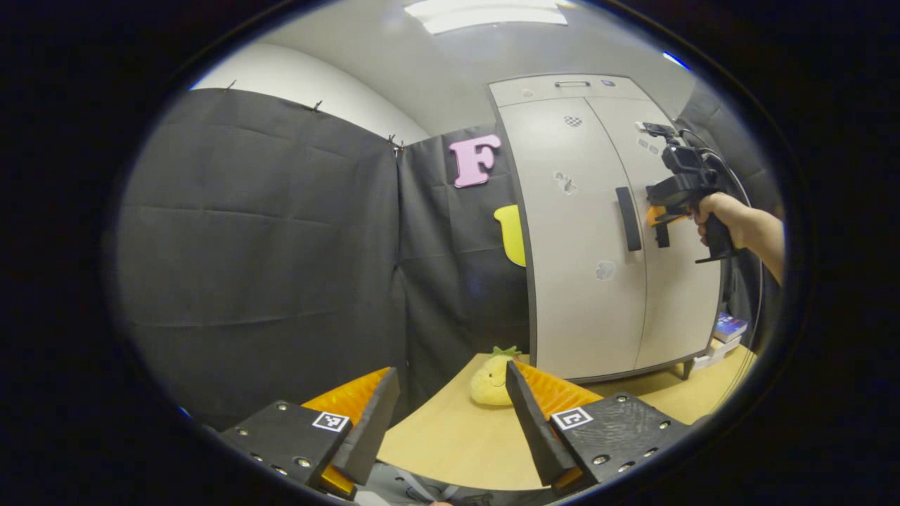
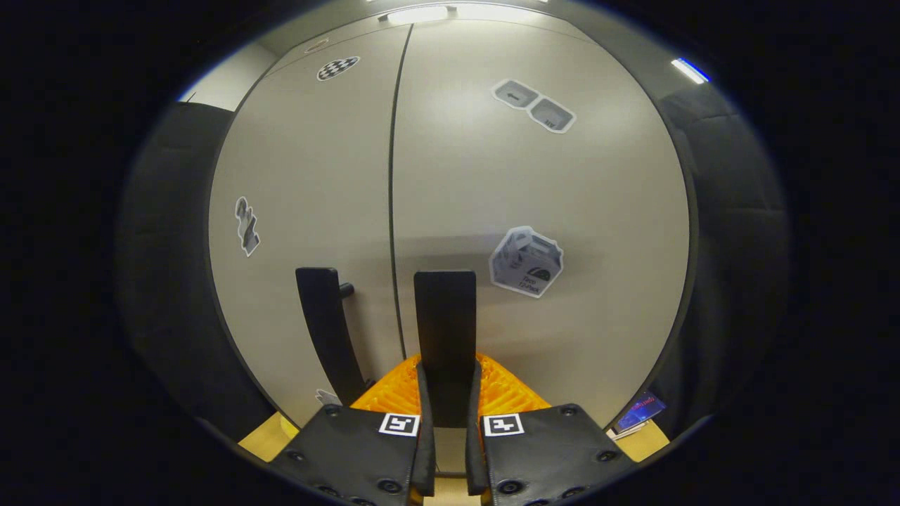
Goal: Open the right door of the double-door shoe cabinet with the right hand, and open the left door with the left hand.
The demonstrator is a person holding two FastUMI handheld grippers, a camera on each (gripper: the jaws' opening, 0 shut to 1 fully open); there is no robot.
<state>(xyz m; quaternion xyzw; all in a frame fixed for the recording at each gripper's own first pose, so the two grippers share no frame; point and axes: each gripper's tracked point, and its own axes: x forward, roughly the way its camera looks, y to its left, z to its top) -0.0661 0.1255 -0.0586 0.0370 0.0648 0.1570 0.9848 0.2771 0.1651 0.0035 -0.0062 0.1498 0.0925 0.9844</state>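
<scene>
Booth, black cloth walls, wooden tabletop [image 1: 450, 436]. Right tool [image 2: 447, 393] clamped on right door handle [image 2: 444, 330], looks set to pull. Left tool [image 1: 450, 414] wide, holding nothing, hanging back, well off cabinet [image 1: 598, 232]. Both doors shut. Left handle [image 1: 628, 218] untouched. Plush toy [image 1: 492, 379] beside cabinet.

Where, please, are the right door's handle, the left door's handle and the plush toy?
Right door's handle [image 2: 444, 330]: right gripper view, middle of the bar.
Left door's handle [image 1: 628, 218]: left gripper view, middle of the bar.
Plush toy [image 1: 490, 381]: left gripper view, its body.
</scene>
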